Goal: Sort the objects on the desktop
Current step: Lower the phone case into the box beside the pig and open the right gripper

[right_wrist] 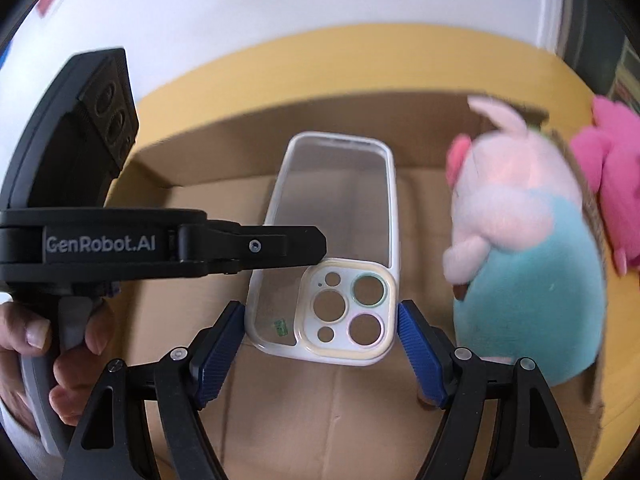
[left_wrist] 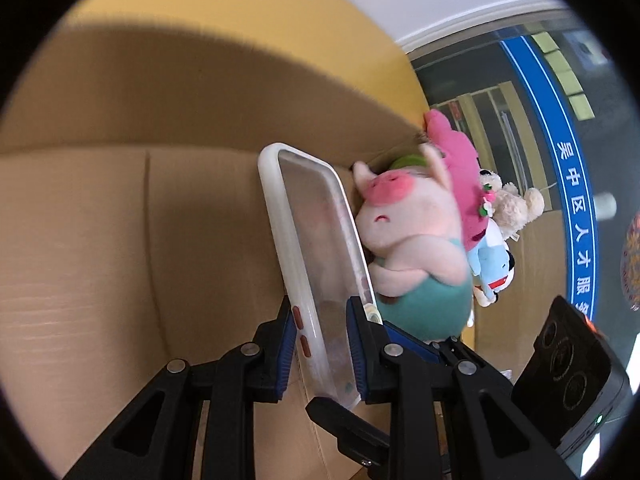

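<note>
Phone case [left_wrist: 316, 280] is pinched across its lower end by our left gripper [left_wrist: 322, 344], blue pads on both edges, held over the open cardboard box [left_wrist: 100, 240]. Our right gripper [right_wrist: 320, 344] has its fingers spread wide on either side of the case's camera end, not touching as far as we can tell. It's a clear case with a white rim, red side buttons and round camera cutouts. Just beyond, a pig plush [right_wrist: 520, 248] in teal leans inside the box.

one phone case [right_wrist: 328, 240], several plush toys [left_wrist: 416, 240] (overlapping), one cardboard box [right_wrist: 360, 400]
</note>
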The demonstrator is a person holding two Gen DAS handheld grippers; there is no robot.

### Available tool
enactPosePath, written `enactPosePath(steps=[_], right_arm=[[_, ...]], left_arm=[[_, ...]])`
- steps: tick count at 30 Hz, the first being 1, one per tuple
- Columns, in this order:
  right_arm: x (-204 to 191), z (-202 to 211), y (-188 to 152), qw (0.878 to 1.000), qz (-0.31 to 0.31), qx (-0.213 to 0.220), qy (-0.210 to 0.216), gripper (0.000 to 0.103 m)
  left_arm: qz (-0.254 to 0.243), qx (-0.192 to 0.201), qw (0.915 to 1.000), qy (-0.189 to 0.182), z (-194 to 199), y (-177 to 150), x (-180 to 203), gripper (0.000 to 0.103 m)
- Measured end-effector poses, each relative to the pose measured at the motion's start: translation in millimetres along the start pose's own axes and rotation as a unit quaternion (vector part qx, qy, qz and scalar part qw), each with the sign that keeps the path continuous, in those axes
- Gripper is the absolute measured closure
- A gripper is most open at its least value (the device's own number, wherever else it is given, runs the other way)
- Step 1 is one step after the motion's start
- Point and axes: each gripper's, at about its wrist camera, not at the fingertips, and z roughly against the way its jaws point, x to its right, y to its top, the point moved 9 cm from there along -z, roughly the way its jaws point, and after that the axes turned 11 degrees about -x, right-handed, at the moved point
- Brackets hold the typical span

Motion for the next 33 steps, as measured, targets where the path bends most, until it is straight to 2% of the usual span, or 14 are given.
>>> enactPosePath(steps=[1, 2, 5, 8, 12, 16, 22, 23, 25, 26, 33], right_arm=[[4, -3, -1, 1.000, 0.001, -0.002, -0.012, 0.027], [6, -6, -2, 1.000, 0.004, -0.004, -0.025, 0.027], [0, -7, -4, 0.999, 0.035, -0.014, -0.037, 0.026], [-1, 0, -13, 0.997, 0.053, -0.016, -0.047, 0.026], [18, 34, -31, 0.997, 0.054, 0.026, -0.039, 0.026], [54, 66, -50, 0.998, 0.026, 0.059, -0.013, 0.026], [67, 82, -70, 0.997, 0.006, 0.068, -0.025, 0.026], [67, 91, -88, 0.997, 0.004, 0.069, -0.023, 0.026], [72, 93, -101, 0.997, 0.000, 0.072, -0.019, 0.026], [73, 91, -104, 0.997, -0.003, 0.073, -0.016, 0.026], [78, 88, -102, 0.997, -0.007, 0.083, 0.005, 0.026]], left_arm=[[0.002, -0.002, 1.0000, -0.005, -6, 1, -1, 0.085], [0.004, 0.001, 1.0000, 0.008, -10, 3, -5, 0.088], [0.022, 0.003, 0.9996, -0.015, -17, 7, -10, 0.087], [0.024, 0.009, 0.9996, -0.012, -19, 7, -8, 0.087], [0.026, 0.013, 0.9996, 0.001, -25, 1, -3, 0.085], [0.031, 0.008, 0.9995, 0.004, -31, 5, -4, 0.082], [0.028, 0.006, 0.9981, 0.054, -31, 6, 0, 0.080], [0.034, 0.005, 0.9976, 0.060, -28, 5, -2, 0.078], [0.037, 0.012, 0.9948, 0.094, -19, -1, -9, 0.061], [0.037, 0.021, 0.9937, 0.103, -15, -3, -9, 0.058], [0.015, 0.039, 0.9949, 0.092, -12, -3, 5, 0.057]])
